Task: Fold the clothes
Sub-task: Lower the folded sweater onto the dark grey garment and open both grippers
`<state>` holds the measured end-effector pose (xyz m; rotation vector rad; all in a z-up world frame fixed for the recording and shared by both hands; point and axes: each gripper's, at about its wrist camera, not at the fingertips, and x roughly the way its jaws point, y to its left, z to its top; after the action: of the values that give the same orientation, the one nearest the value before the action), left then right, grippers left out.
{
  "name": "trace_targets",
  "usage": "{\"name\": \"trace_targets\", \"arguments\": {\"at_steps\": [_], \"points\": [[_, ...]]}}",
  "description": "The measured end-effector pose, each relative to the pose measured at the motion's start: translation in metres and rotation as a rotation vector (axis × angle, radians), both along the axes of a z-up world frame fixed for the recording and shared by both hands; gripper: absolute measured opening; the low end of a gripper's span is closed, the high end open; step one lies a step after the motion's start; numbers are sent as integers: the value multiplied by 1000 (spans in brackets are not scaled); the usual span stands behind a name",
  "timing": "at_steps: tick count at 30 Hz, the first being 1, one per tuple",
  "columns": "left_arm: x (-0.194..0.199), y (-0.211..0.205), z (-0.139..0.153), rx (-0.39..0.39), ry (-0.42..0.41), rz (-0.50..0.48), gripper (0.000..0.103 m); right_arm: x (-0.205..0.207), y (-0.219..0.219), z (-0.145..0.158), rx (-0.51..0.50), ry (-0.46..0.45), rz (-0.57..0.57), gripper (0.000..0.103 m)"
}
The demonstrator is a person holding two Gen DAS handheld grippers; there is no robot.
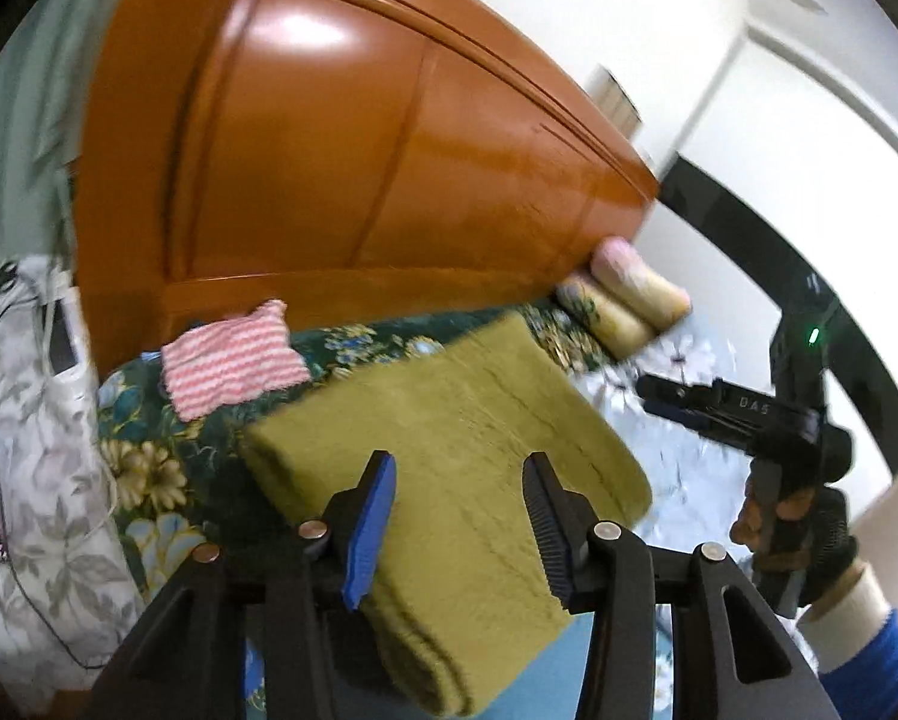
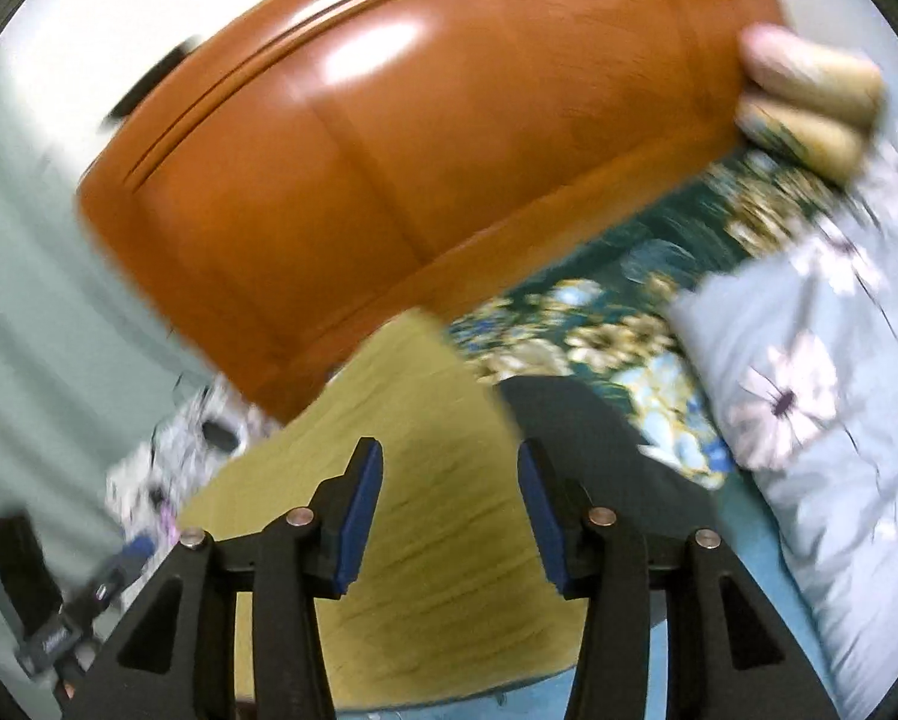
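A folded olive-green garment (image 1: 449, 456) lies on the bed, its near end between the fingers of my left gripper (image 1: 460, 516), which is open with its jaws either side of the cloth. A folded pink-and-white striped cloth (image 1: 230, 354) lies beyond it by the headboard. My right gripper (image 1: 683, 405) shows at the right of the left wrist view, held by a gloved hand, away from the green garment. In the right wrist view my right gripper (image 2: 449, 516) is open above the green garment (image 2: 425, 510), holding nothing. A dark garment (image 2: 593, 438) lies just right of it.
An orange wooden headboard (image 1: 353, 150) stands behind the bed. Rolled pillows (image 1: 623, 300) lie at its right end. A pale floral quilt (image 2: 809, 420) covers the right side. A dark floral bedspread (image 1: 143, 474) lies under the clothes. A white bag with cables (image 1: 59, 336) sits at the left.
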<state>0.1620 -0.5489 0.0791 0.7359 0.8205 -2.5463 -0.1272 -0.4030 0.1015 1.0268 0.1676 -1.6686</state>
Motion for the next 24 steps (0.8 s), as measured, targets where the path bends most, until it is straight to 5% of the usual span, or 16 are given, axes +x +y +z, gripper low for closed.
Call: {"name": "trace_targets", "arguments": {"at_steps": [3, 6, 11, 18, 24], "points": [[-10, 5, -15, -22, -62, -6, 48, 32, -6, -9, 36, 81, 118, 56], [-16, -2, -32, -5, -102, 9, 48, 37, -9, -29, 87, 138, 109, 56], [-26, -5, -41, -8, -137, 12, 49, 25, -15, -53, 75, 89, 63, 57], [-21, 0, -33, 6, -138, 19, 52, 38, -3, -37, 64, 100, 26, 59], [4, 14, -20, 22, -95, -2, 68, 61, 21, -29, 46, 126, -10, 67]]}}
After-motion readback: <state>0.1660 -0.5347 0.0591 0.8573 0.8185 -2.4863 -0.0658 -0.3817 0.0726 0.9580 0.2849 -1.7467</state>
